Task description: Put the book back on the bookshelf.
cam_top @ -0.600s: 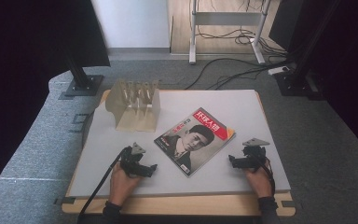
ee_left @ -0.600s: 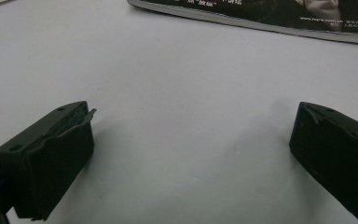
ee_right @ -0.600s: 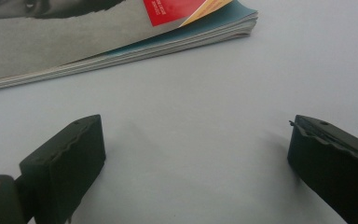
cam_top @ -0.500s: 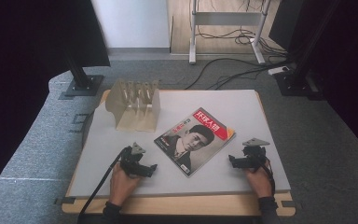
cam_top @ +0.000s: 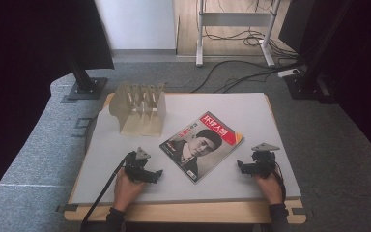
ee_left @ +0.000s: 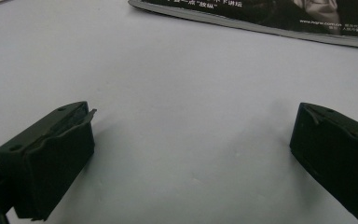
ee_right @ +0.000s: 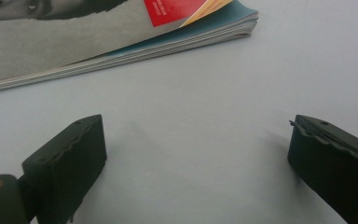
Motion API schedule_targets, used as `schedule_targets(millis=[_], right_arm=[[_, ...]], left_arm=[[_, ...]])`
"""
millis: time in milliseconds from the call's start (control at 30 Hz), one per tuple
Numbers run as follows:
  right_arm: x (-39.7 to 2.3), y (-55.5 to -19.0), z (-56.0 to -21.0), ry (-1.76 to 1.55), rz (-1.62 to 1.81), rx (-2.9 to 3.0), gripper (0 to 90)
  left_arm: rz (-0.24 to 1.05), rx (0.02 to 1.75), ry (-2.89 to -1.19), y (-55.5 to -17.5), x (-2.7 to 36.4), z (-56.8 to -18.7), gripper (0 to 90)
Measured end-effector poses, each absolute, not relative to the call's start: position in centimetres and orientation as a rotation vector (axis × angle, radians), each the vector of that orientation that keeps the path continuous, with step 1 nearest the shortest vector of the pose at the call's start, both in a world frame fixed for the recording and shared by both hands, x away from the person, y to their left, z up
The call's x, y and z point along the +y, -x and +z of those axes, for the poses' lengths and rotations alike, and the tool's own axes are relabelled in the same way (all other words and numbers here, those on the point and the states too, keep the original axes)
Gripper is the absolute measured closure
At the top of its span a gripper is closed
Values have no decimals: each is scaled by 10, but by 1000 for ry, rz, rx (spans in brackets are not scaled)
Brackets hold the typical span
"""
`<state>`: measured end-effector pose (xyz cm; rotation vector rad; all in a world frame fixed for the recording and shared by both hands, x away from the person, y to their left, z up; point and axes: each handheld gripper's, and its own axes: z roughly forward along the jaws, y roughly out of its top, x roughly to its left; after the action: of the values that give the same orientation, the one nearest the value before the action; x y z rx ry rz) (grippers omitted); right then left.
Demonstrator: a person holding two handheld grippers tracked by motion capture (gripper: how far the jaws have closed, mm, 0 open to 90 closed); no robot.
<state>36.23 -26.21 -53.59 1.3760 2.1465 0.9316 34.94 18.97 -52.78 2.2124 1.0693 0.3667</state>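
A magazine is laid flat and askew on the table, slightly right of the middle and toward the near edge, its red-headed cover facing up. The left gripper is rested on the table near the near-left corner, held in a hand, and is pointed at the magazine's near left side; its jaws are spread wide, with bare table between them and the magazine's edge lying just beyond. The right gripper is rested toward the near-right corner and is aimed at the magazine's right side; its jaws are likewise spread, nothing is clamped, and the page stack is seen close ahead. A wooden rack is stood near the far-left corner, well apart from the magazine.
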Motion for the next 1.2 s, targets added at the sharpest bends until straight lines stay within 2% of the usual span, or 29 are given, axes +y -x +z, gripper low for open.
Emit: schedule_targets(millis=[167, 500, 900, 1200], right_arm=[[-262, -362, -536, -1378, 929, 2148, 36], [-261, -363, -535, -1382, 929, 2146, 33], [-249, -374, -516, -1220, 995, 2240, 18], [-245, -392, -510, -1202, 1010, 2267, 12]], left_arm=[[304, 1053, -2167, -354, 192, -527, 0], [328, 981, -2196, -372, 183, -511, 0], [325, 829, -2327, -409, 150, -487, 0], [266, 775, -2329, -432, 127, -483, 0]])
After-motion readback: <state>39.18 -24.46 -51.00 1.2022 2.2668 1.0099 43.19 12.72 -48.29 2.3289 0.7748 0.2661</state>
